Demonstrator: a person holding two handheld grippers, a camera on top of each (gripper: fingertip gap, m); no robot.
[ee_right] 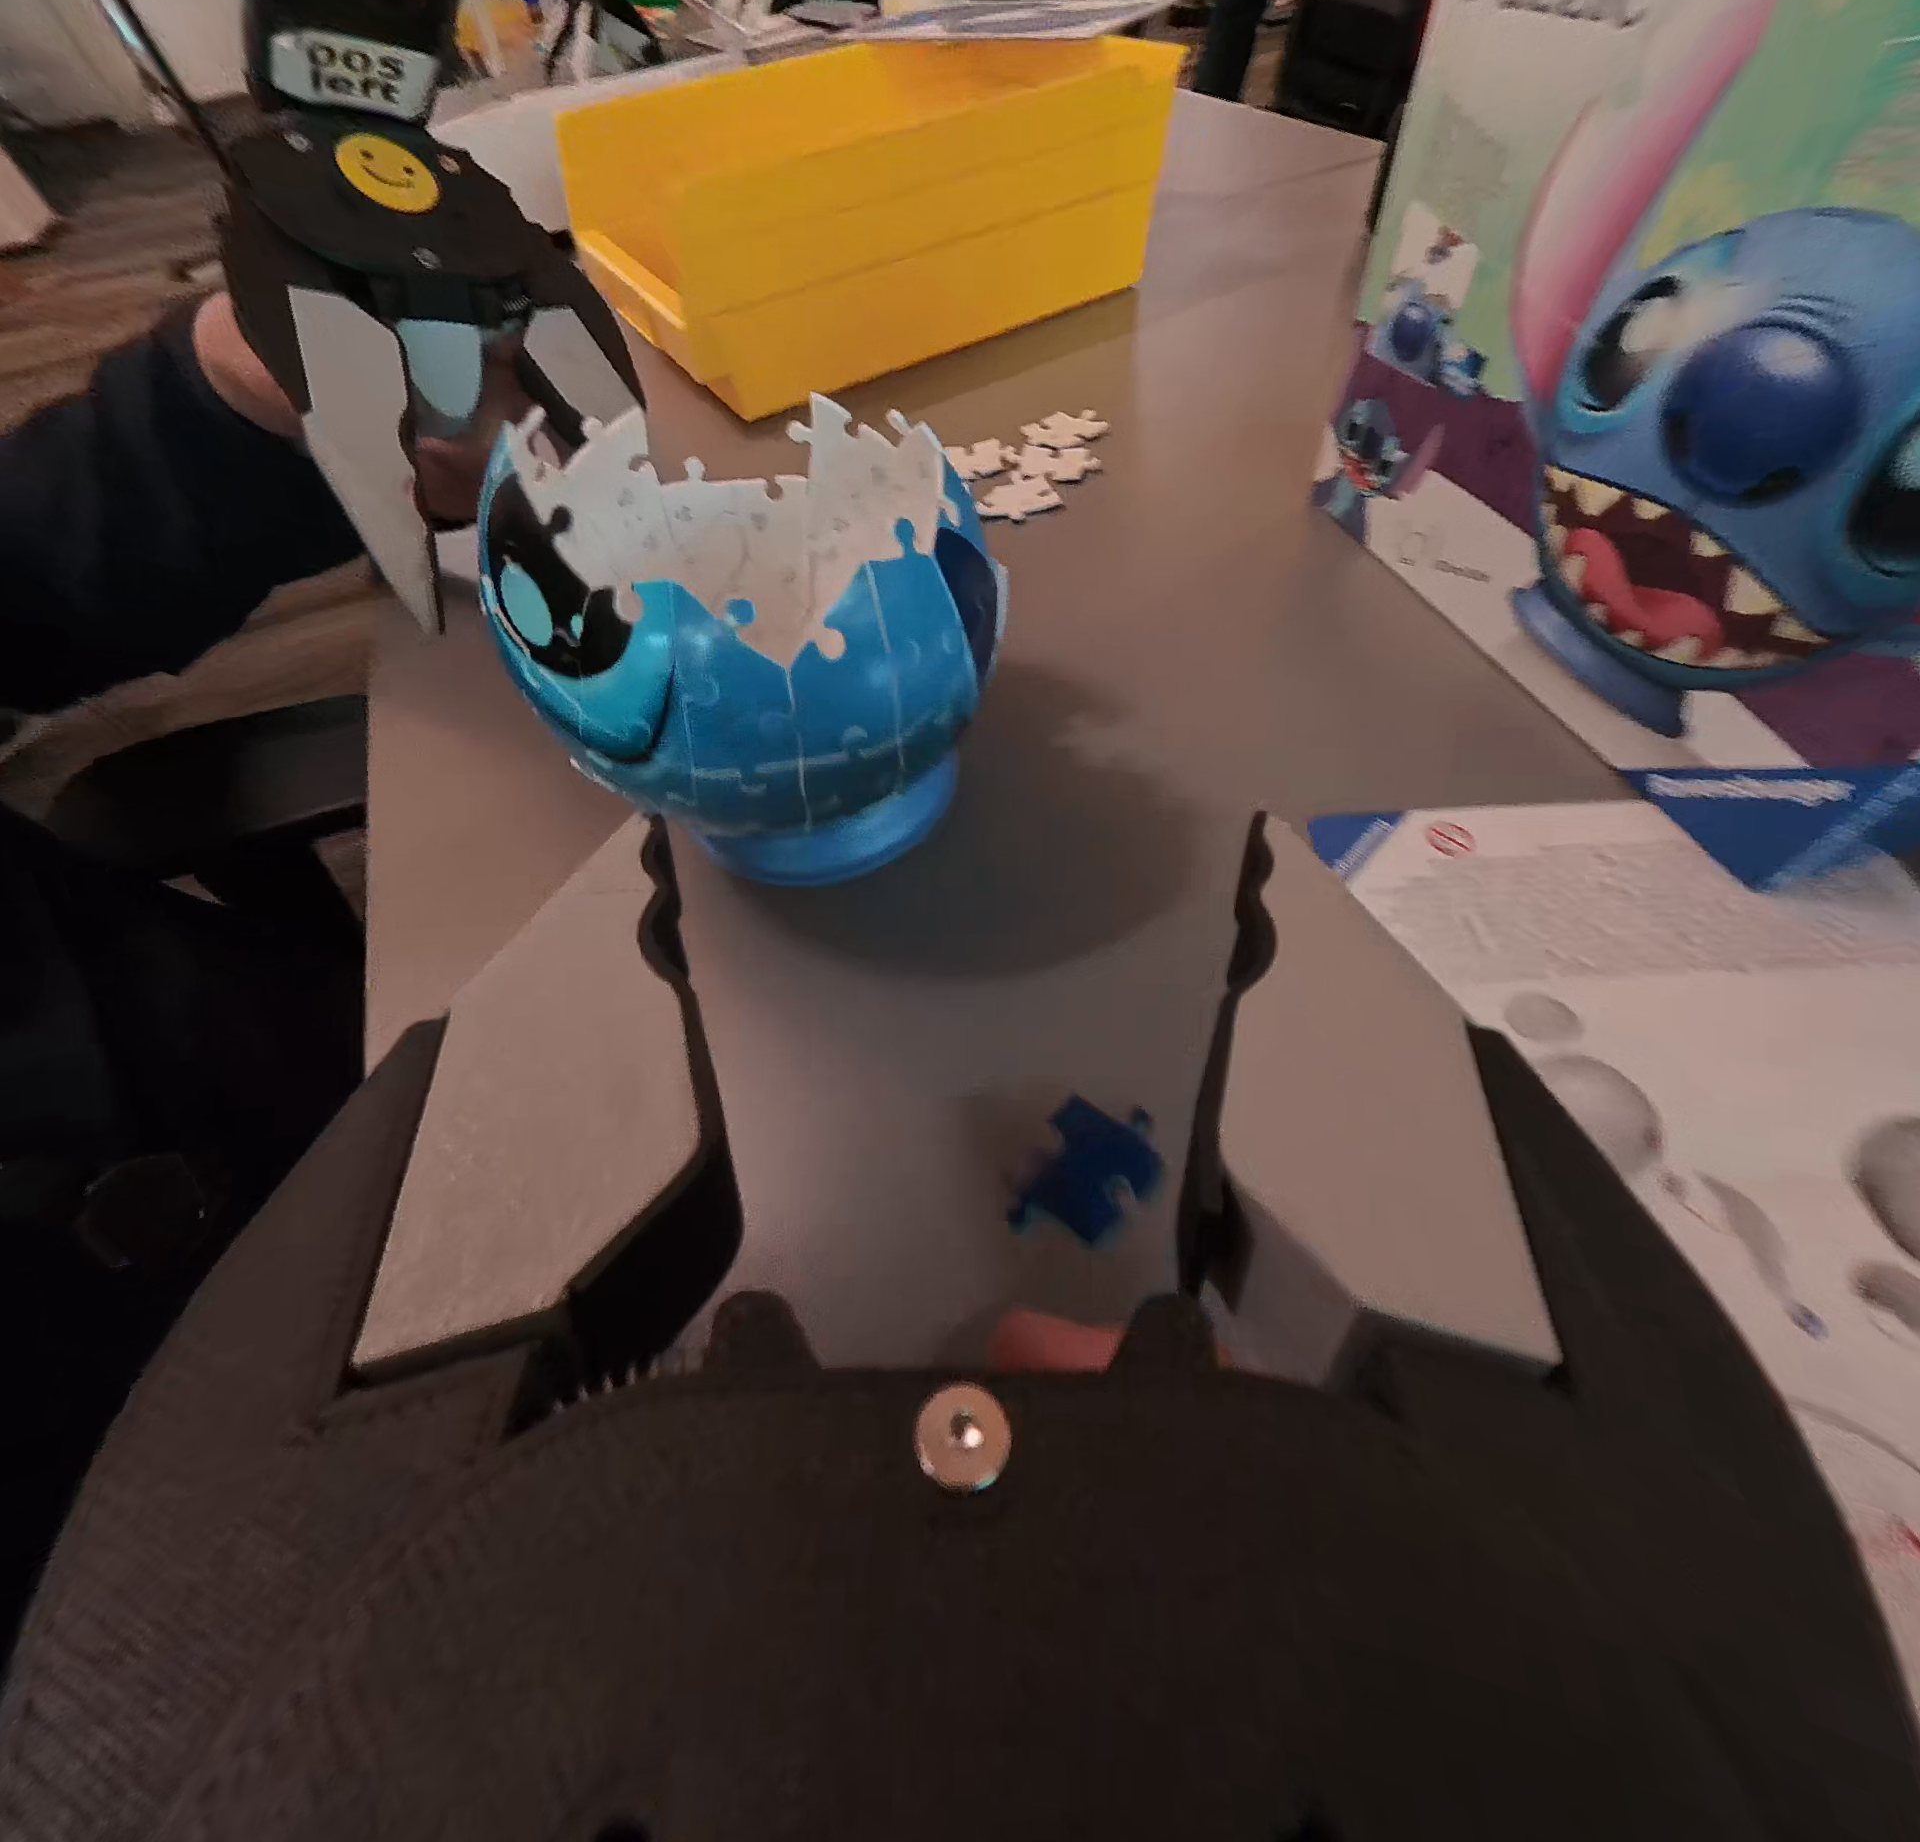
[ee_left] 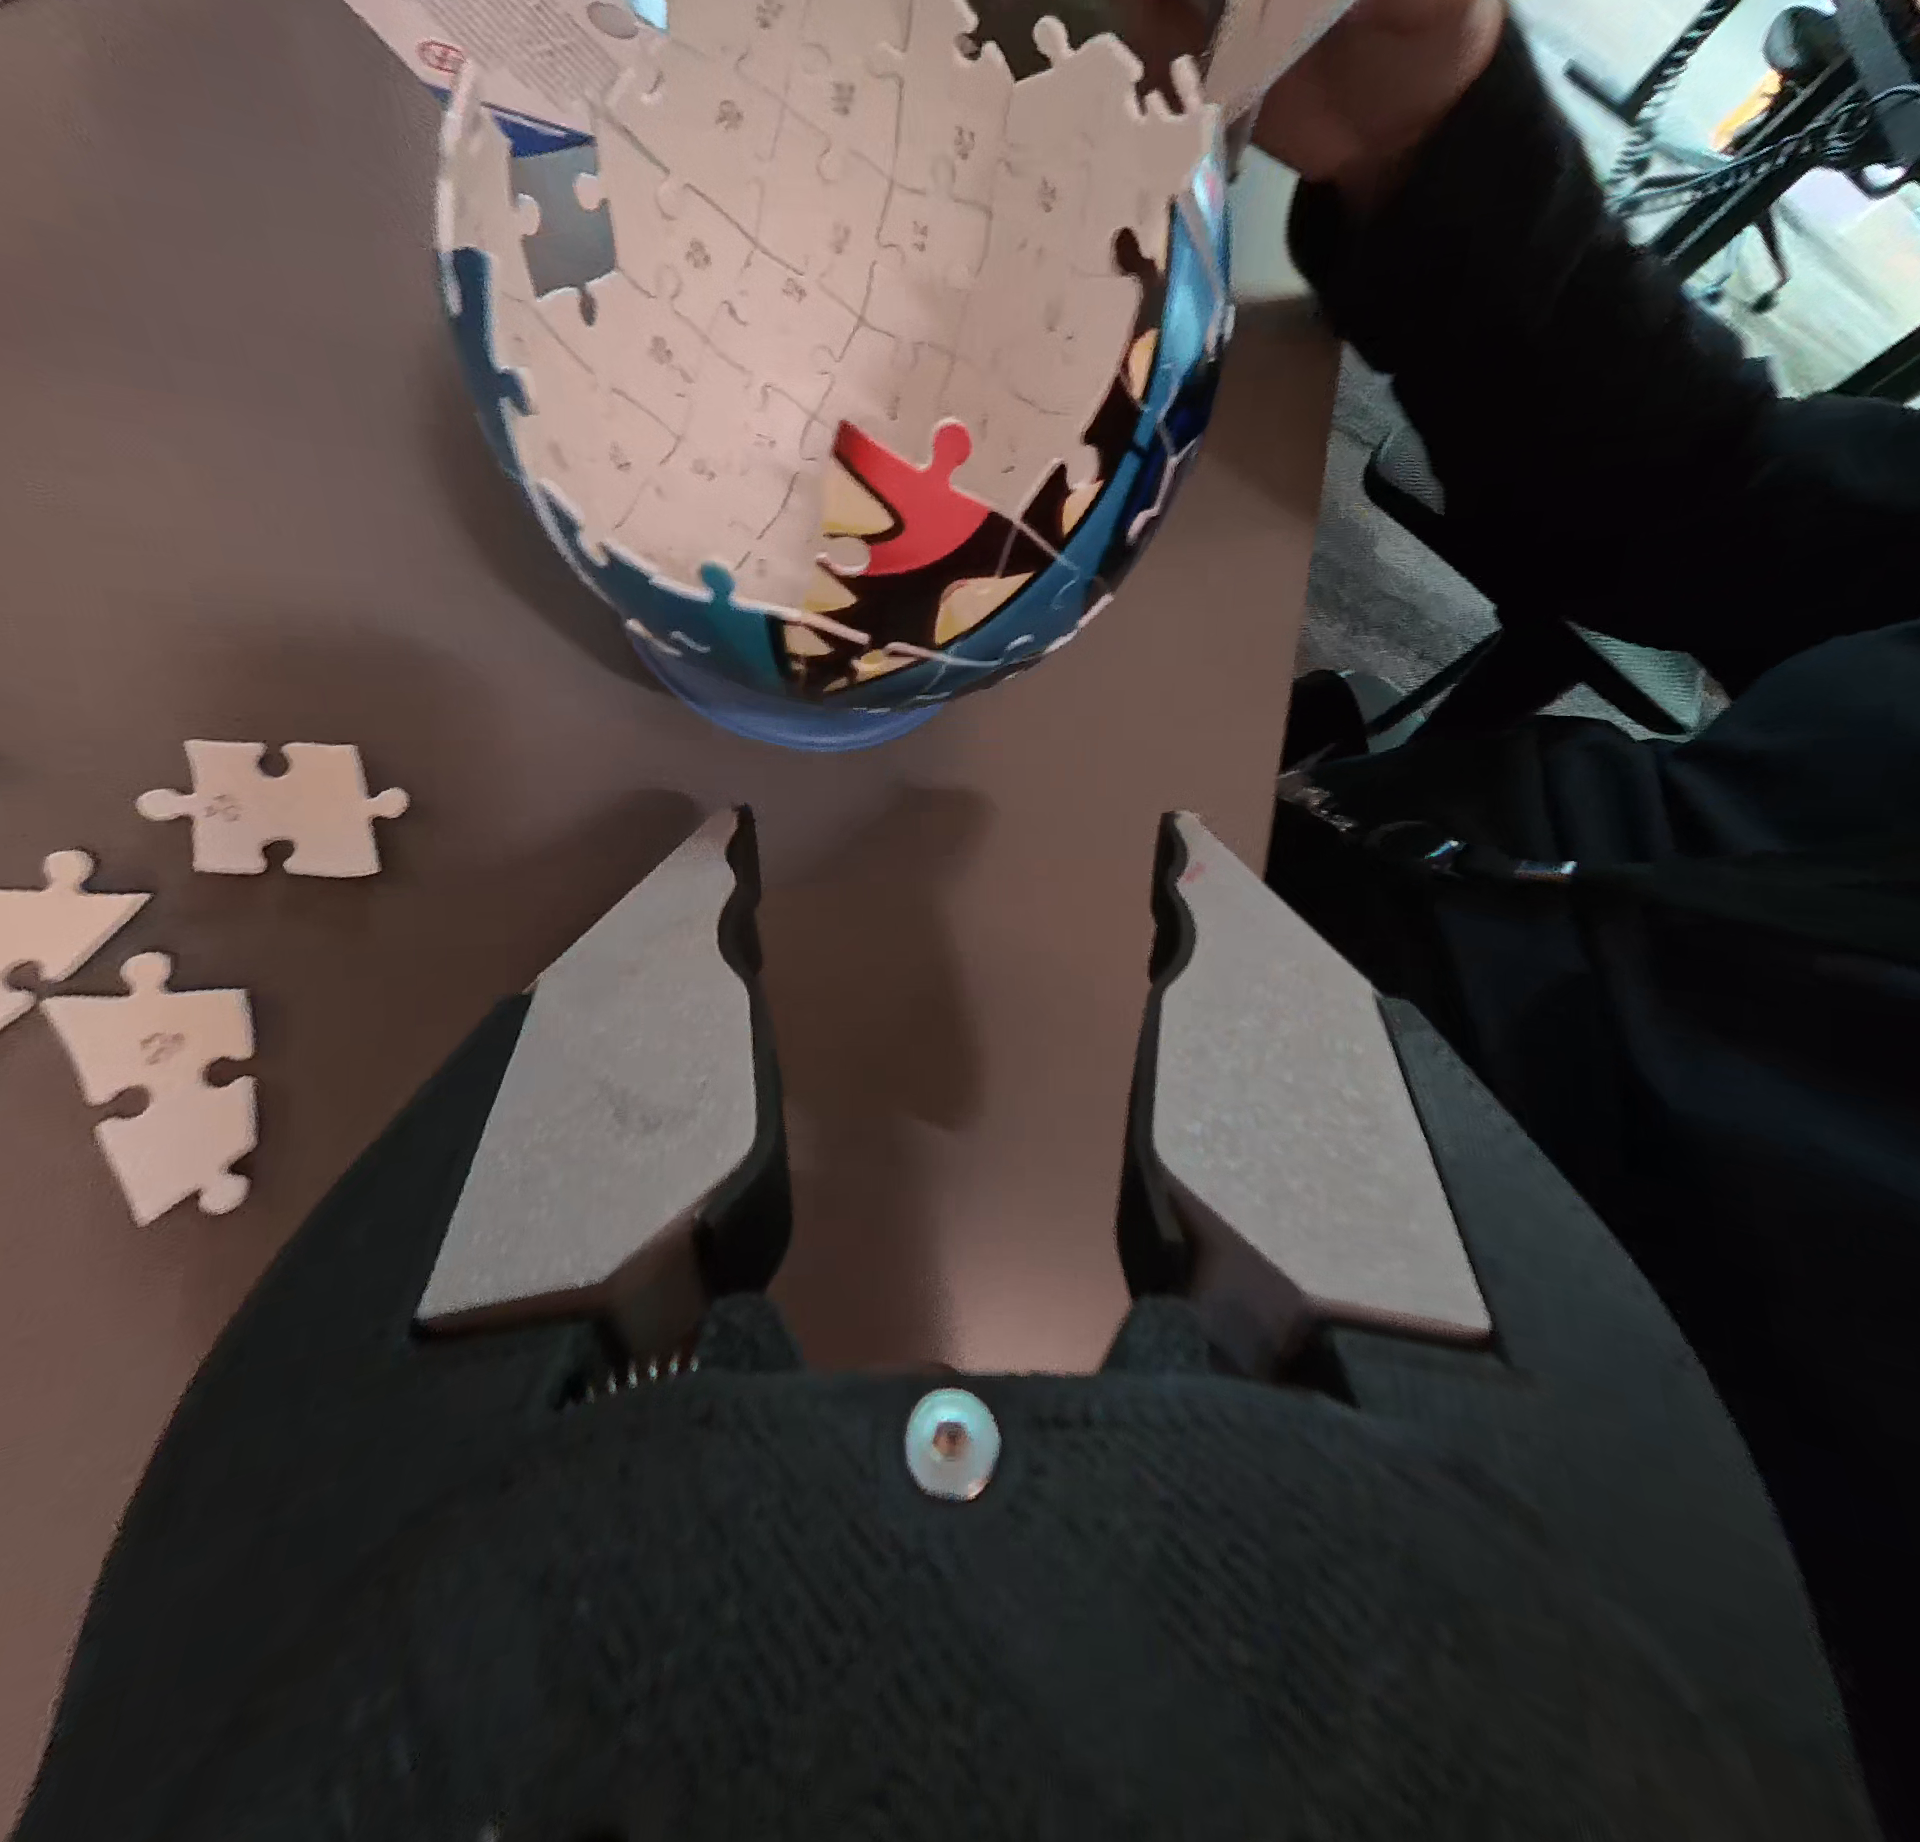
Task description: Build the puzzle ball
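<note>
The half-built puzzle ball [ee_right: 727,639] is the landmark here: an open blue shell with a jagged white rim, sitting on its blue ring stand [ee_right: 831,836] on the grey tabletop [ee_right: 1195,597]. To its left in the right wrist view the left tool [ee_right: 416,504] hangs beside the rim, fingers apart and holding nothing. Behind the ball stands a yellow bin [ee_right: 862,213], with a few loose white pieces [ee_right: 1029,467] just behind and to the right of the ball. Nearer than the ball, a single blue piece [ee_right: 1086,1179] lies between the spread fingers of the right tool [ee_right: 956,857], which is also empty. Right of the ball stands the puzzle box [ee_right: 1662,390].

I'd judge the shell light, thin and springy, likely to pop apart if squeezed; steady it low near the stand, and take pieces by their edges.

Only the left wrist view shows the shell's white inside [ee_left: 831,265], a missing-piece gap [ee_left: 566,223], and three loose pieces [ee_left: 275,805] left of the ball.
</note>
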